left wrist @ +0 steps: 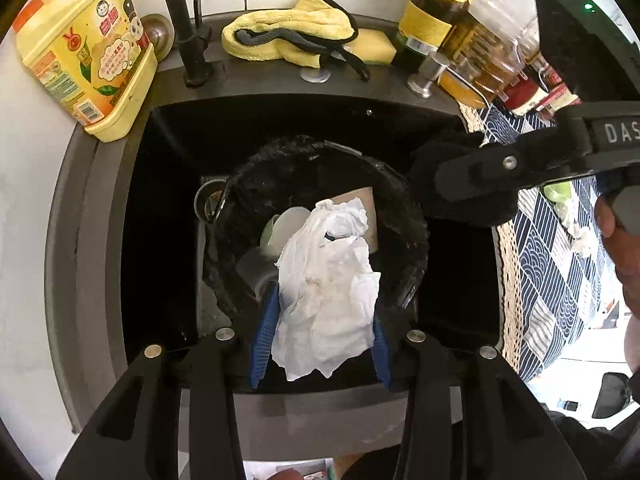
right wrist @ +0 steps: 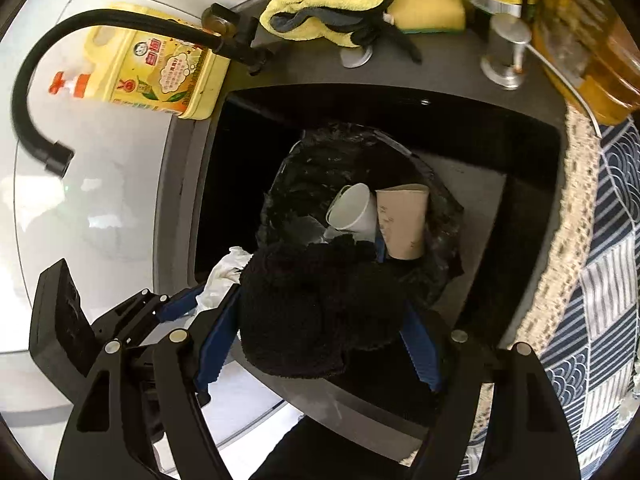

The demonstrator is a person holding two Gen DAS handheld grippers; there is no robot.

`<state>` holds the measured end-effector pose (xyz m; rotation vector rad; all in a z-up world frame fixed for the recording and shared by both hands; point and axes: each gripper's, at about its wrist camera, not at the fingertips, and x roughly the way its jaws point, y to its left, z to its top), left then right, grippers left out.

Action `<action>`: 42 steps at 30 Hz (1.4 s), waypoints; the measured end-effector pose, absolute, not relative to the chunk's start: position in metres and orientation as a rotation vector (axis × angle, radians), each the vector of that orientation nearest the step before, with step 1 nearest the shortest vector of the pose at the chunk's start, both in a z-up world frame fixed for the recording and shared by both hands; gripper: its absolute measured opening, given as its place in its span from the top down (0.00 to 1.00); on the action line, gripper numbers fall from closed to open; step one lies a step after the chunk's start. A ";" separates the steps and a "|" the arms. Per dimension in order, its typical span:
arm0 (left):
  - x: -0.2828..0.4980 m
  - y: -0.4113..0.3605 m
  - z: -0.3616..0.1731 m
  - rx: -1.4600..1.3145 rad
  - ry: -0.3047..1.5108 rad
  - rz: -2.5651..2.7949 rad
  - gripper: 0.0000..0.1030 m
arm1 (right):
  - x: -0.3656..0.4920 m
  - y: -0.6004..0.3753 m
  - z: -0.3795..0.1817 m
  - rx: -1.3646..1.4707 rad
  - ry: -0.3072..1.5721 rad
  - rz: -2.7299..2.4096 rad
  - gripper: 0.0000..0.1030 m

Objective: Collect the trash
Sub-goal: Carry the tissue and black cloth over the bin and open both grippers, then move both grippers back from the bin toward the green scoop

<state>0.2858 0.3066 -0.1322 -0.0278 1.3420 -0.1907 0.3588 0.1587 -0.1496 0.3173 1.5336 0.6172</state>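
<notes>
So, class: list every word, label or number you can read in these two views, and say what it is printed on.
"DAS": raised letters on the right gripper body, cut off by the frame edge.
Yellow detergent jug: label print too blurred to read.
Oil bottle and small jars: labels unreadable.
Brown paper cup: faint marks, illegible.

Crumpled white paper tissue (left wrist: 326, 292), glossy black plastic bag (left wrist: 304, 168), fuzzy black cloth (right wrist: 316, 308), matt grey sink rim (left wrist: 100, 240).
</notes>
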 end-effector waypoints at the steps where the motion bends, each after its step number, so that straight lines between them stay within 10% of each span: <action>1: 0.289 0.308 -0.132 -0.024 1.342 -0.188 0.49 | 0.361 0.161 -0.151 0.325 1.541 0.612 0.26; 8: 0.302 0.314 -0.132 -0.010 1.335 -0.191 0.27 | 0.370 0.162 -0.147 0.354 1.543 0.578 0.20; 42: 0.266 0.220 -0.107 0.075 1.275 -0.222 0.26 | 0.303 0.022 -0.116 0.354 1.431 0.490 0.20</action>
